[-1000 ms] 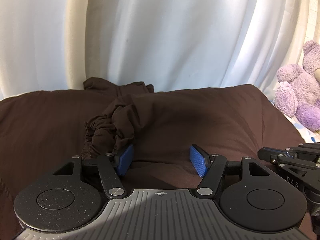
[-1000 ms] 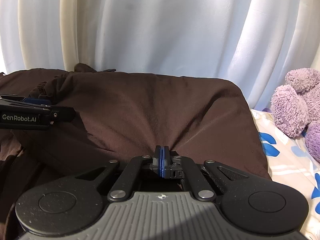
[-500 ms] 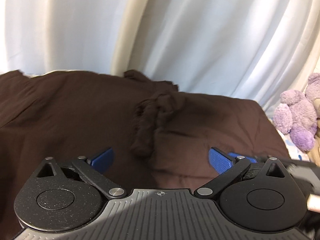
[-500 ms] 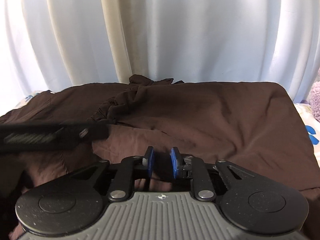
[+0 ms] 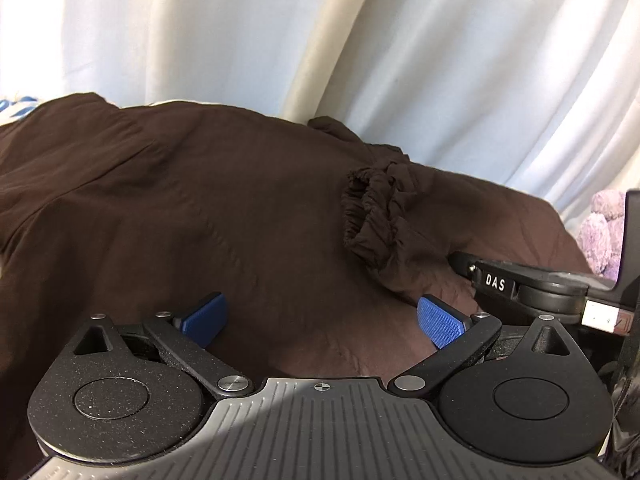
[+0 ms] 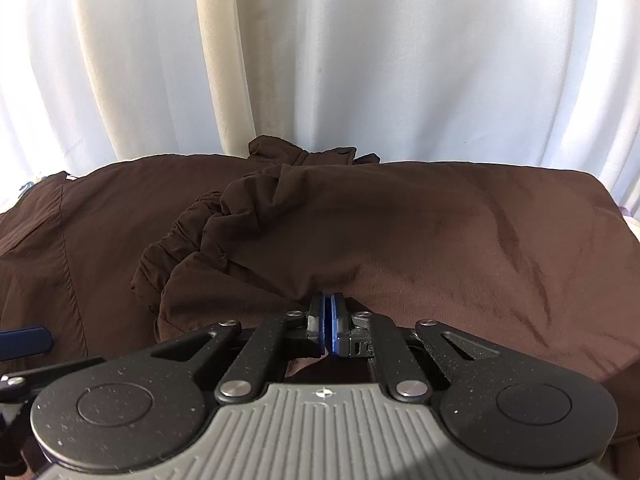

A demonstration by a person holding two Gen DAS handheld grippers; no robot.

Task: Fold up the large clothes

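From the left wrist, the left claw (image 5: 322, 322) is spread wide over the brown garment (image 5: 200, 208), its gathered cuff (image 5: 372, 216) just ahead (purple plush toy (image 5: 600, 236) at far right). From the right wrist, the right claw (image 6: 329, 322) is pressed together, seemingly pinching a fold of the garment (image 6: 440, 232) before white curtains (image 6: 360, 60).

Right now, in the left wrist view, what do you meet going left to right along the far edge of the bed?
Blue-print sheet → brown garment → gathered cuff → right gripper → purple plush toy.
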